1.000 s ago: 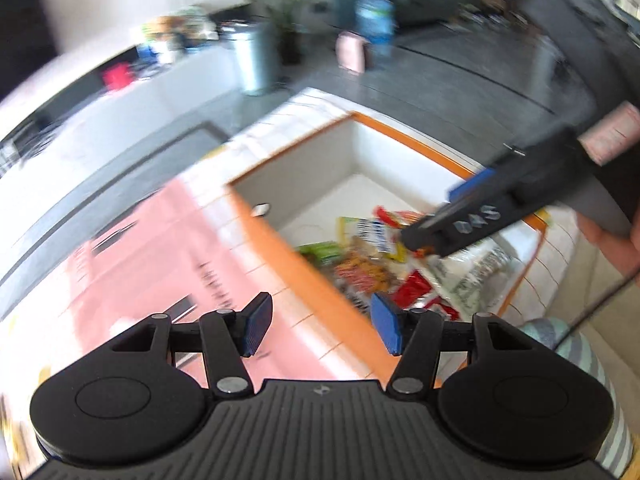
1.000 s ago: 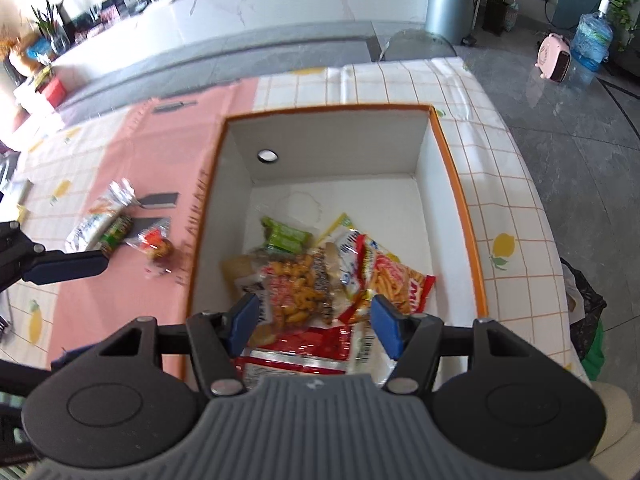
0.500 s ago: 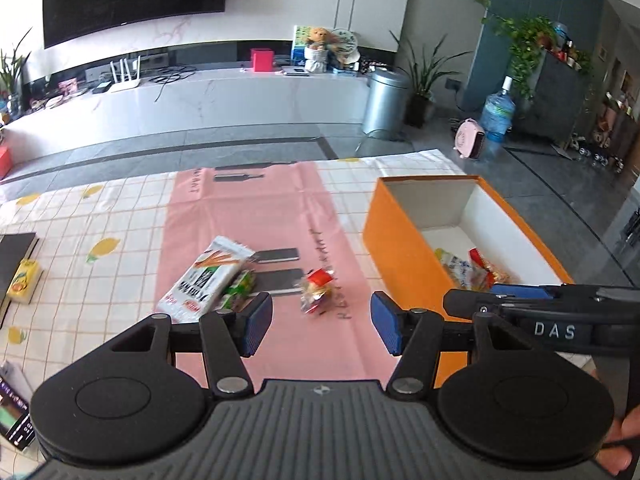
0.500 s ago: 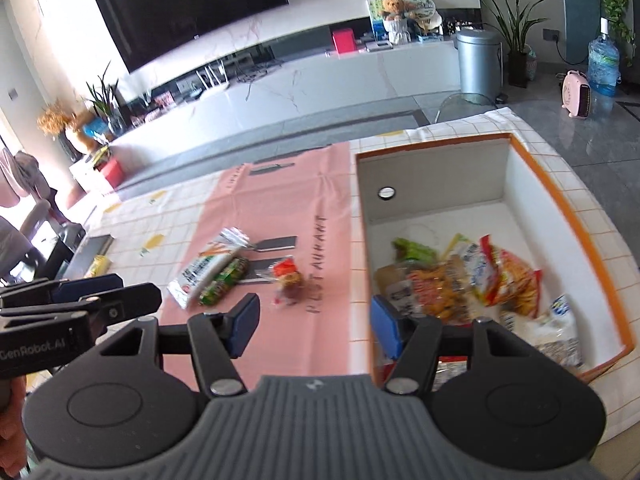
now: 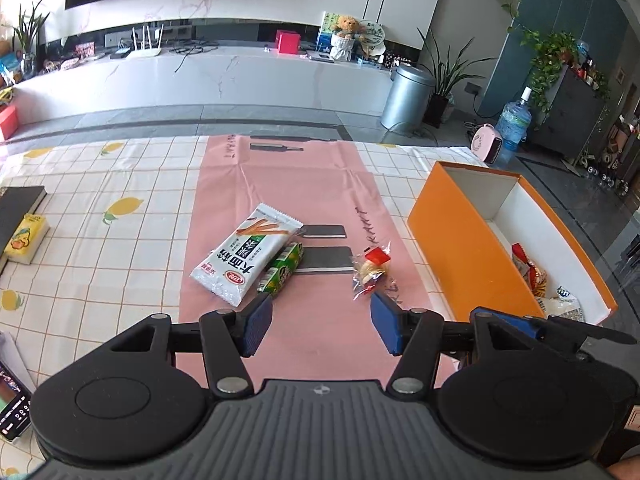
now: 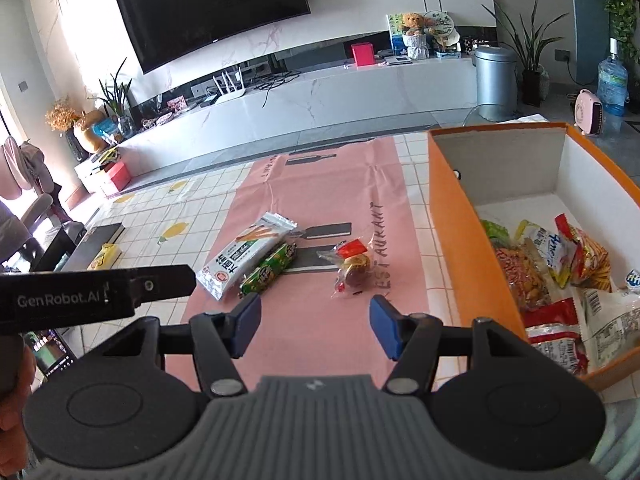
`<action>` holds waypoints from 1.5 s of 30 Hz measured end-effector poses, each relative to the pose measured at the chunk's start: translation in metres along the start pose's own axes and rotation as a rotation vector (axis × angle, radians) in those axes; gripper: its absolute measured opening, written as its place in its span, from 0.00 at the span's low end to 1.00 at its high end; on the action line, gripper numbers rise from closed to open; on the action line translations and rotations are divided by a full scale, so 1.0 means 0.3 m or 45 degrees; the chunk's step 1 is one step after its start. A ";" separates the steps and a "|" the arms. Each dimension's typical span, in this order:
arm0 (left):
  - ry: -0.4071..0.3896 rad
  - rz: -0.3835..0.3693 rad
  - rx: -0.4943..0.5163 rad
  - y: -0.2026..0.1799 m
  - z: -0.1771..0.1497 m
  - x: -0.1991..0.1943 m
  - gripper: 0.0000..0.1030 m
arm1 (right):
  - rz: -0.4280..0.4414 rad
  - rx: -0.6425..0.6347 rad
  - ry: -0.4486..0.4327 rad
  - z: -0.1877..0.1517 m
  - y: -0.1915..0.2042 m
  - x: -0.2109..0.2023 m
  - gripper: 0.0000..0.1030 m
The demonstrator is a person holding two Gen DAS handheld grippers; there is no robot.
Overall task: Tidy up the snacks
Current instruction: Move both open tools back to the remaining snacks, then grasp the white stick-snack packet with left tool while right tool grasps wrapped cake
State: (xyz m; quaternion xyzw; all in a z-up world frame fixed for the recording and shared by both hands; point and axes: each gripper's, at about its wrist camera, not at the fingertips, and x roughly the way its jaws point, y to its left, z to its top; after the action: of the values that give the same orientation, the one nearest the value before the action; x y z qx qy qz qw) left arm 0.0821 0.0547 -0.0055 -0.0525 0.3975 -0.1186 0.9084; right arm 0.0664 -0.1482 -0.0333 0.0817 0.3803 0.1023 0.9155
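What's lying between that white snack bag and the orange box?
A green snack roll and a small clear-wrapped snack on the pink mat, clearest in the right wrist view.

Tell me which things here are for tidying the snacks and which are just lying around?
For the job: white snack packet, green snack tube, small clear-wrapped snack, orange box with snacks inside.

Lying about: black book, yellow pack, phone.

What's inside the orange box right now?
The orange box holds a pile of snack packets at its near end: green, yellow, red and white bags overlapping. The far end's white floor is bare. Anything beneath the pile is covered.
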 end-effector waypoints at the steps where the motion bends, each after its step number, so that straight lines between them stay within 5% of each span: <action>1: 0.008 -0.002 -0.006 0.010 0.002 0.009 0.65 | -0.004 -0.007 0.008 0.000 0.010 0.016 0.57; 26: 0.112 0.035 -0.143 0.277 0.020 0.310 0.72 | -0.165 -0.165 0.184 0.081 0.052 0.488 0.67; 40: 0.109 0.031 -0.077 0.294 -0.028 0.368 0.72 | -0.071 -0.232 0.209 0.044 0.048 0.568 0.58; 45: 0.028 0.064 0.019 0.263 -0.022 0.360 0.77 | -0.055 -0.246 0.147 0.053 0.043 0.506 0.56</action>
State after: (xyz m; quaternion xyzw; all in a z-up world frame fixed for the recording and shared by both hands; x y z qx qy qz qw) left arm 0.1617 0.1032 -0.1016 -0.0344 0.4079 -0.0994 0.9069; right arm 0.1807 -0.0991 -0.1226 -0.0213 0.4223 0.1235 0.8977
